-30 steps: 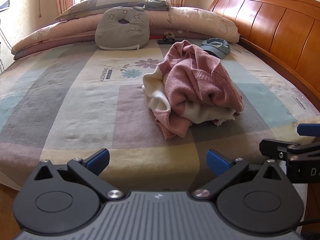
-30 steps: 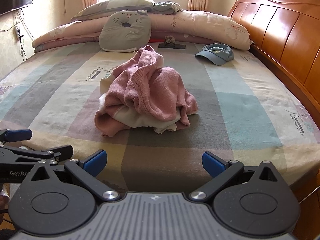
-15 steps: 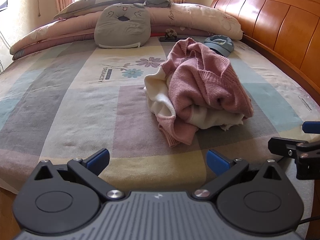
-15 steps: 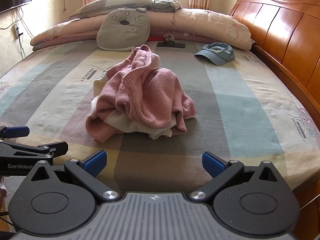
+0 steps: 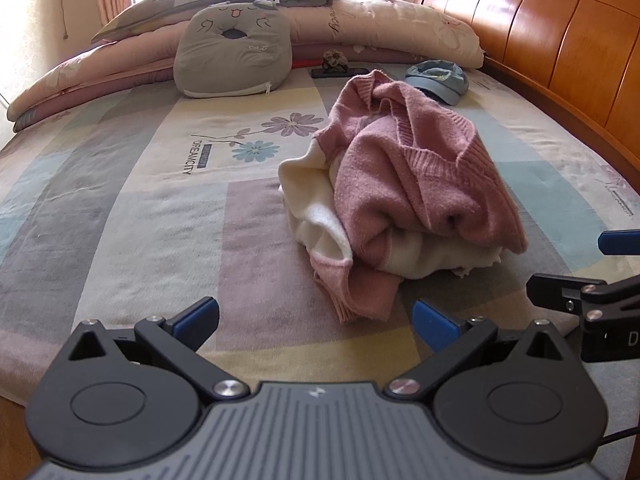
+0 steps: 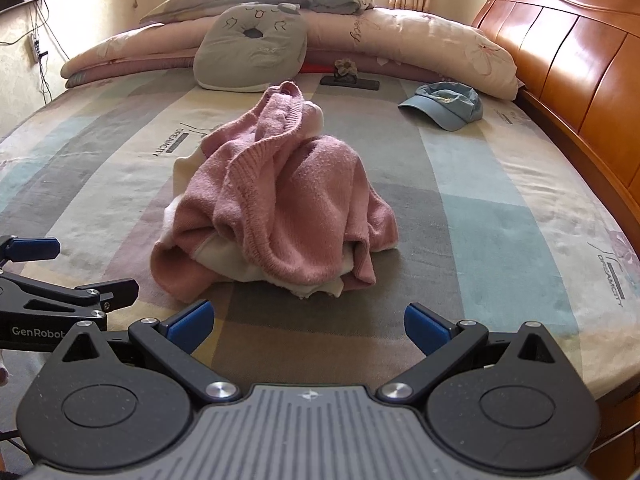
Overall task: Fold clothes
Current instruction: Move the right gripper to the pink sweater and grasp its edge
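A crumpled pink-and-cream sweater [image 5: 404, 200] is lying heaped in the middle of a bed [image 5: 120, 216], sitting at about 1 o'clock ahead of the left tool [image 5: 316, 318] and at about 11 o'clock ahead of the right tool [image 6: 306, 322]. Both tools are hovering above the near edge of the bed with their blue-tipped fingers spread wide apart, gripping nothing and touching no cloth. Nothing is lying between either tool and the heap. A blue cap [image 6: 444, 104] is resting at 1 o'clock beyond the sweater, well apart from it. A grey cat-face cushion [image 6: 252, 48] is leaning against rolled quilts [image 6: 400, 44] at 12 o'clock, with a dark phone-like slab [image 6: 350, 82] lying just before them. A wooden headboard [image 6: 580, 64] is running along the right side.
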Available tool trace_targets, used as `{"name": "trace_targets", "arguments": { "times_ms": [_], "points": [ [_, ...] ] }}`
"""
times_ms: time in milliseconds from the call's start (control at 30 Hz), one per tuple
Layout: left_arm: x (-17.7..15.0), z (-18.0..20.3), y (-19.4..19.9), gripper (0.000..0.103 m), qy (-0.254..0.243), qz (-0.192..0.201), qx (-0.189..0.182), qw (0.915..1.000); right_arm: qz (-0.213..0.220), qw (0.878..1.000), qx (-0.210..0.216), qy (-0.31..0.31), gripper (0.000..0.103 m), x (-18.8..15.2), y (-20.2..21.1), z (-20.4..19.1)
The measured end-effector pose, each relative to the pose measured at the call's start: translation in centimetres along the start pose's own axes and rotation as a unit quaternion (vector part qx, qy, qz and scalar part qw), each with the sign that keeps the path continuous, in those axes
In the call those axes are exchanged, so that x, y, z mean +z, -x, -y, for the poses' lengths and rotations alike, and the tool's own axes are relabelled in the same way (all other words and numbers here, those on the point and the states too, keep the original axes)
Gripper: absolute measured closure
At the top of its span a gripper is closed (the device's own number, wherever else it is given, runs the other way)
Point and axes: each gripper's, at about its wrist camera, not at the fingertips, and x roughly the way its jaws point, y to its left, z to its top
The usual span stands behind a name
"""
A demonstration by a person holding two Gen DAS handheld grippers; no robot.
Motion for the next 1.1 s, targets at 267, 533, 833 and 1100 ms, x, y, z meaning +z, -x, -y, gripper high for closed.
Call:
{"name": "trace_targets", "arguments": {
  "times_ms": [267, 533, 833, 1100],
  "points": [
    [1.3, -0.5, -2.1, 0.001, 0.001, -0.013, 0.001, 0.9999, -0.011, 1.0, 0.001, -0.002, 0.0, 1.4, -2.0, 0.3],
    [2.0, -0.8, -3.8, 0.001, -0.003, -0.026, 0.002, 0.9996, -0.023, 1.0, 0.002, 0.006, 0.0, 2.3, -4.2, 0.2],
    [2.3, -0.5, -5.3, 0.001, -0.01, -0.041, -0.002, 0.9991, -0.044, 0.999, -0.003, 0.006, 0.0, 2.0, -6.6, 0.6],
    [2.5, -0.3, -6.2, 0.001, -0.014, -0.054, -0.001, 0.9985, -0.024, 0.999, -0.029, -0.005, 0.0, 3.0, -7.1, 3.0]
  ]
}}
